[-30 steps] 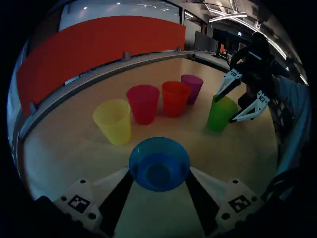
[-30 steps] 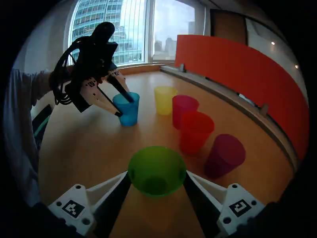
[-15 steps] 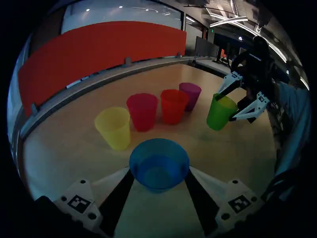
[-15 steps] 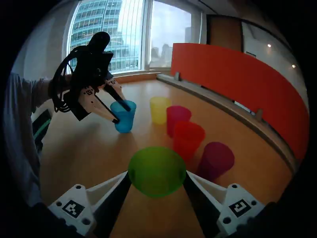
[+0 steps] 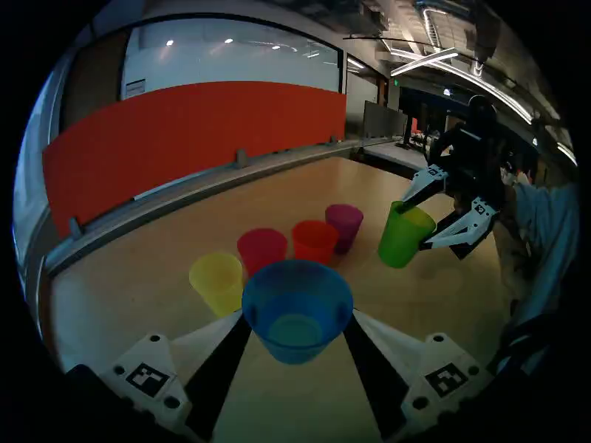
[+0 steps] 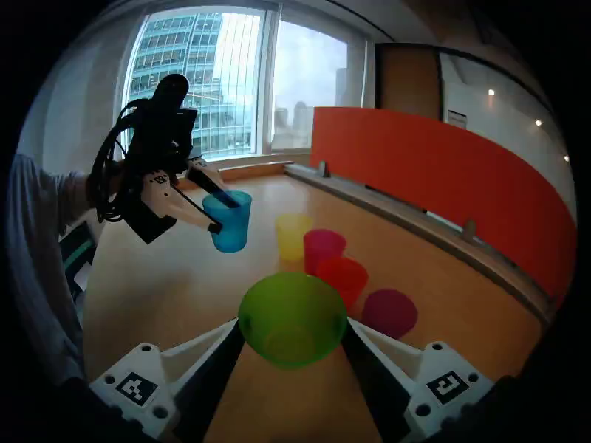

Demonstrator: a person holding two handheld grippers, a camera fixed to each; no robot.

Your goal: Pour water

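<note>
The left gripper point(image 5: 298, 334) is clamped on a blue cup point(image 5: 297, 294), its white fingers pressing the cup's two sides. The cup is smooth, see-through plastic, round and narrowing toward its base. From the right gripper view it hangs above the table point(image 5: 170, 229), tilted a little, and a grey sleeve point(image 6: 37, 244) leads to the hand behind it.

The right gripper point(image 6: 292, 336) is closed the same way on a green cup point(image 6: 292, 310) of the same tapered shape and glossy plastic. In the left gripper view this cup is also held up off the wood, leaning slightly.

Whether either cup holds water cannot be told.

Four more plastic cups stand upright in a close row on the pale, smooth wooden tabletop: a yellow cup point(image 5: 218, 279), a pink cup point(image 5: 261, 247), a red cup point(image 5: 315, 238) and a purple cup point(image 5: 344, 220). A long, flat orange panel point(image 5: 185, 140) runs along the far edge, and tall windows point(image 6: 199, 88) rise behind the left gripper.
</note>
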